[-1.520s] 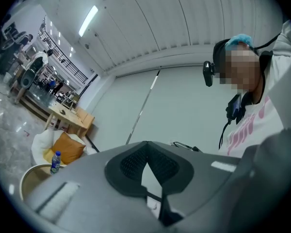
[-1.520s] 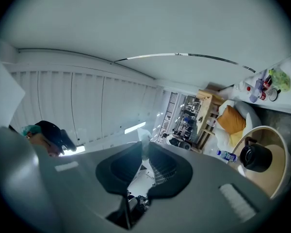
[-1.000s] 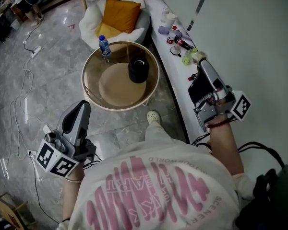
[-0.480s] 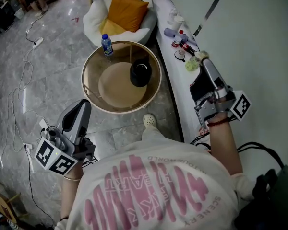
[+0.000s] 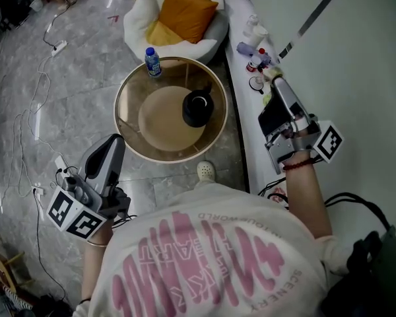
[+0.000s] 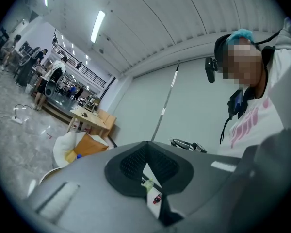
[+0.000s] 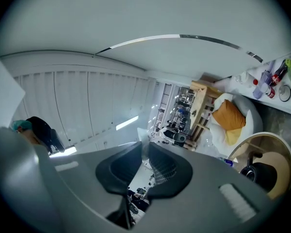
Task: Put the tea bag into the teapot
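Head view: carry step — R gripper (image 5: pixel 275 81) clamped on tea bag (image 5: pixel 272 74) by ledge (image 5: pixel 248 125), well apart from teapot (image 5: pixel 198 107) toward right edge of table (image 5: pixel 128 121). L gripper (image 5: pixel 113 141) together, empty. Next — swing over its mouth, lower, release.

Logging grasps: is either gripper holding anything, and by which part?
Left gripper: shut, empty. Right gripper: jaws nearly closed, pale scrap at the tips; cannot tell if gripped.
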The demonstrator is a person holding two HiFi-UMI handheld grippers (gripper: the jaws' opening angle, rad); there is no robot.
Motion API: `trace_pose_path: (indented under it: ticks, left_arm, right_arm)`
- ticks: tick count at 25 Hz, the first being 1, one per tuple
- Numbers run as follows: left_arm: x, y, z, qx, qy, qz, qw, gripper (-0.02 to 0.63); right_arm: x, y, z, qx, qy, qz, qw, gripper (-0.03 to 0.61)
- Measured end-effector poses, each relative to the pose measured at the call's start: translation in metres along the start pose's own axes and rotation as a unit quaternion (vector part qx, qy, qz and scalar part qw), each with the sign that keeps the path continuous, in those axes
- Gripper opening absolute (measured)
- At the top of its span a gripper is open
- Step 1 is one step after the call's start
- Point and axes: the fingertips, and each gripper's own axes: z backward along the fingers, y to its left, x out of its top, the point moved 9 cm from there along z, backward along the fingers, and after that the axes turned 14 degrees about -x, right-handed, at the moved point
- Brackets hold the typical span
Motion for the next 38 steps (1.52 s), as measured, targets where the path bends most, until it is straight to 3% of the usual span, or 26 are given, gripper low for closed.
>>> trace_pose_path:
  ticks: [16, 23, 31, 38]
  left_arm:
    - [-0.006, 0.033, -0.081, 0.045, 0.011, 0.009, 0.9989, 0.014]
    - [-0.011, 0.048, -0.112, 0.085, 0.011, 0.003, 0.9963, 0.011]
    - [-0.035, 0.068, -0.124, 0.146, -0.001, 0.022, 0.9891, 0.006]
    - [-0.068, 0.083, -0.124, 0.198, 0.029, 0.059, 0.978, 0.006]
  right_arm:
    - [0.044, -0.075, -0.071, -0.009, 0.08, -0.022, 0.996, 0.038]
    - [0.048, -0.116, -0.11, -0.016, 0.158, -0.013, 0.987, 0.038]
    - [0.021, -0.158, -0.146, -0.037, 0.27, 0.032, 0.962, 0.038]
    - [-0.017, -0.2, -0.16, -0.086, 0.368, 0.113, 0.919, 0.04]
